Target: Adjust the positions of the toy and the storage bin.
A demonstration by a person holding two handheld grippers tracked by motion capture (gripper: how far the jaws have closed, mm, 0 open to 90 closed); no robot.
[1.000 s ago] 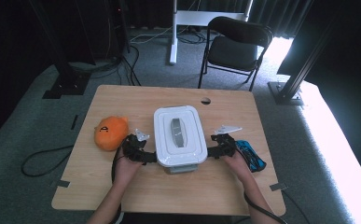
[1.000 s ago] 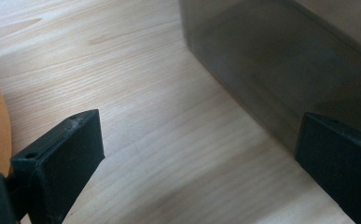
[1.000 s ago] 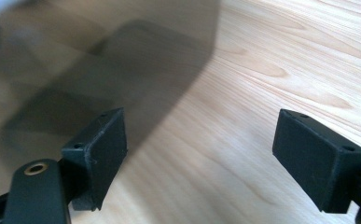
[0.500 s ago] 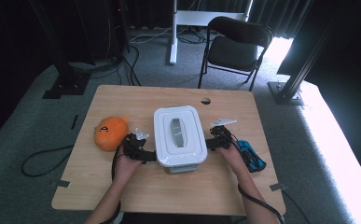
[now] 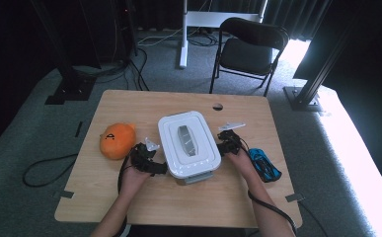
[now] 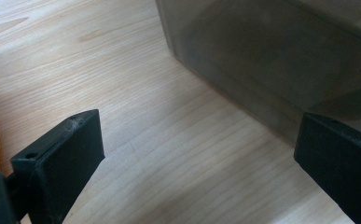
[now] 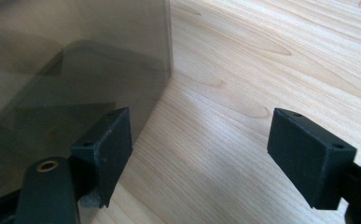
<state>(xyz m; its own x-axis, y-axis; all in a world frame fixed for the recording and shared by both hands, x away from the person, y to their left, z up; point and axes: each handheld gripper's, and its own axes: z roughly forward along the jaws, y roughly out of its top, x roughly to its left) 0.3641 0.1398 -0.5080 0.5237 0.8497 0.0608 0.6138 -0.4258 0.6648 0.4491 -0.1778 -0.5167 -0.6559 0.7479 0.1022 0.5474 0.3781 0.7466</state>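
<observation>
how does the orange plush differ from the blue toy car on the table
The orange plush is round and bulky; the blue toy car is slim, long and low. The plush lies left of the lidded box, beside the left gripper; the car lies right of the box, near the right hand. The plush has a small dark mark on top; the car has dark patches along its body. Both rest on the wooden table, untouched.

Lab: black curtains (image 5: pixel 99 19), rig posts (image 5: pixel 322 64)
</observation>
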